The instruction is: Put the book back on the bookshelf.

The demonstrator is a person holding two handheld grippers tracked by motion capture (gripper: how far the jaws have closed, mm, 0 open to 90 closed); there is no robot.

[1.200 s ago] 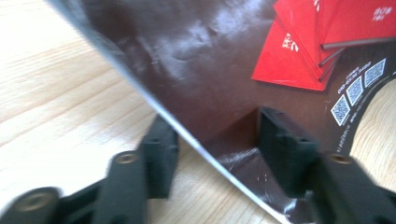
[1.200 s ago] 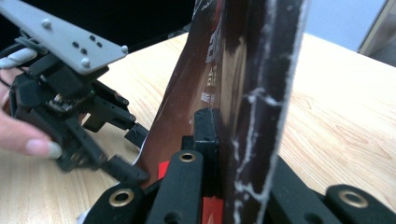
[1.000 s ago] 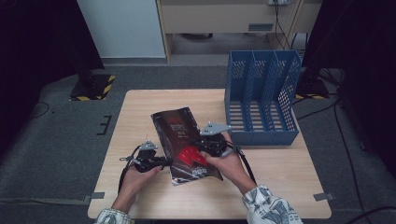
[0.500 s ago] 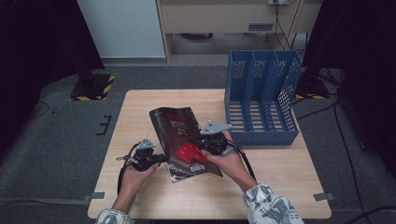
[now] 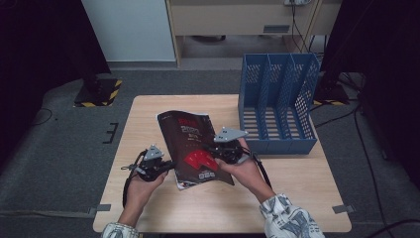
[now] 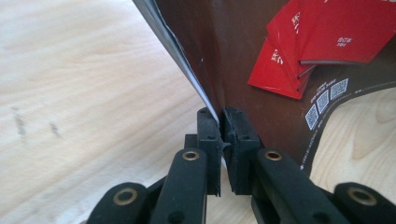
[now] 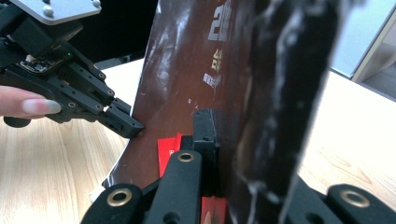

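Note:
A magazine (image 5: 190,144) with a dark brown cover and red graphics is held up off the wooden table (image 5: 148,119), tilted, between both grippers. My left gripper (image 5: 171,164) is shut on its near left edge. In the left gripper view the two pads (image 6: 223,122) pinch the page stack of the magazine (image 6: 261,56). My right gripper (image 5: 214,151) is shut on the magazine's right side, with the cover (image 7: 187,70) clamped between its jaws (image 7: 210,128). The left gripper (image 7: 133,126) also shows in the right gripper view, nipping the far edge.
A blue three-slot file rack (image 5: 277,99) stands upright at the table's right, just behind the right hand. Bare tabletop lies to the left and in front of the magazine. Dark floor and cables surround the table.
The left gripper's jaws have closed onto the magazine's edge, and the magazine's left side has lifted and tilted slightly. The right hand has stayed where it was.

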